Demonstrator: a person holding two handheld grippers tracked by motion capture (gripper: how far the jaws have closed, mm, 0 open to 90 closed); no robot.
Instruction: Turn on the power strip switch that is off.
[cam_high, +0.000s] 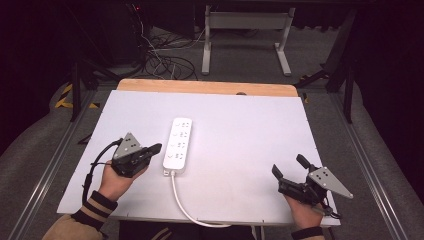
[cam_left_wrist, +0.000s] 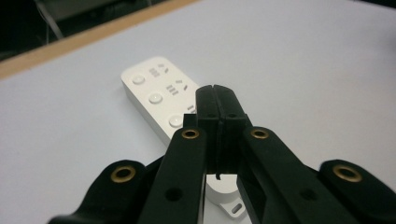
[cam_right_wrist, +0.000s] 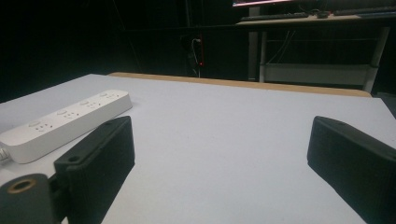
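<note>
Power strip (cam_high: 179, 143) lies flat on white table (cam_high: 240, 150), left of centre, cord (cam_high: 187, 210) running to near edge. Left gripper (cam_high: 156, 148) pressed together, nothing between jaws, tip just beside strip, seemingly aimed at switch button (cam_left_wrist: 175, 121). No button visibly pressed yet. Right gripper (cam_high: 289, 168) spread wide, idle, well apart from strip. Work looks barely begun.

Left tongs (cam_left_wrist: 216, 105) pressed together, empty, above white power strip (cam_left_wrist: 156, 95).

White power strip (cam_high: 179, 144) lies flat mid-table, cord trailing toward the near edge.
</note>
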